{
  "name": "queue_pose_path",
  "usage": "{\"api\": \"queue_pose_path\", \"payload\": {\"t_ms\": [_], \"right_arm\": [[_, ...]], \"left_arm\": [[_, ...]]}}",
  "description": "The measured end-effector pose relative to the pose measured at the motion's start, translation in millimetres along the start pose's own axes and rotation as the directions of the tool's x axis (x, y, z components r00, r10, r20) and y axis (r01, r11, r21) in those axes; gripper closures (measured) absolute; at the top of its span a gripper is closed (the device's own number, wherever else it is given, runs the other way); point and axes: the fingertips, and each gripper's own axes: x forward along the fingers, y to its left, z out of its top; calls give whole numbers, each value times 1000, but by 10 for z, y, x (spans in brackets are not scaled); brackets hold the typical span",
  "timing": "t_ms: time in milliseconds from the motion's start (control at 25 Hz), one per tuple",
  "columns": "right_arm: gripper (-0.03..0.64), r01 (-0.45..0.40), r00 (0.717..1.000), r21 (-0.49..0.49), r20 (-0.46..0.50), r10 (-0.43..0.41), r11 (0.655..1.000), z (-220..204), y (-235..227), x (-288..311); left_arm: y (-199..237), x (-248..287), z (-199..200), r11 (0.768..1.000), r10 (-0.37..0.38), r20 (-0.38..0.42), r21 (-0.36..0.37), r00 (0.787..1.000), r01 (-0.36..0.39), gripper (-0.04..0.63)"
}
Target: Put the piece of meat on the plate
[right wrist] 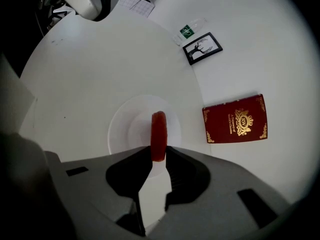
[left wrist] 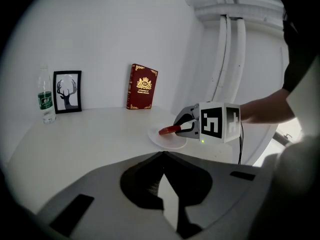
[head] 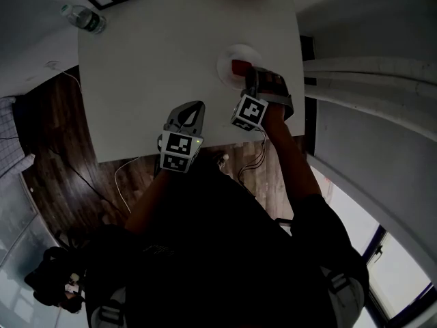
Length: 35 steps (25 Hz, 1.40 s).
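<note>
A red piece of meat (right wrist: pixel 158 134) stands on edge between the jaws of my right gripper (right wrist: pixel 159 155), which is shut on its near end. It hangs just over the middle of a white plate (right wrist: pixel 122 129) on the white table. From the left gripper view the meat (left wrist: pixel 169 130) pokes out of the right gripper (left wrist: pixel 179 127) above the plate (left wrist: pixel 167 141). The head view shows the plate (head: pixel 229 55) at the table's right side, with the right gripper (head: pixel 250 75) over it. My left gripper (head: pixel 193 108) rests near the table's front edge; its jaws (left wrist: pixel 163 153) meet at the tips with nothing between them.
A red book (right wrist: pixel 235 119) stands at the back of the table behind the plate. A black picture frame with a deer (left wrist: pixel 67 91) and a water bottle (left wrist: pixel 46 100) stand at the far left. The table's right edge (head: pixel 299 80) runs close beside the plate.
</note>
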Motion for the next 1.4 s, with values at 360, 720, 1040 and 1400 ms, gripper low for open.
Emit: {"api": "queue_pose_path", "payload": {"t_ms": [360,720,1040,1400], "right_arm": [[503,-6,1000,-59,-6,6,998,-13,29,174],[476,-77,997,-12,23,78,997,24,81,212],[468,-92,995,0,33,92,996,29,64,224],[434,-148,986,98,88,139,984,56,55,209]], "left_arm": [[136,-54,-2,1000,26,2,-17,1000,-26,594],[168,-76,-21,999,26,-1,-27,1000,-26,594],[157,-99,-55,999,26,-10,-30,1000,-26,594],[147,-139,-33,999,16,8,-44,1000,-16,594]]}}
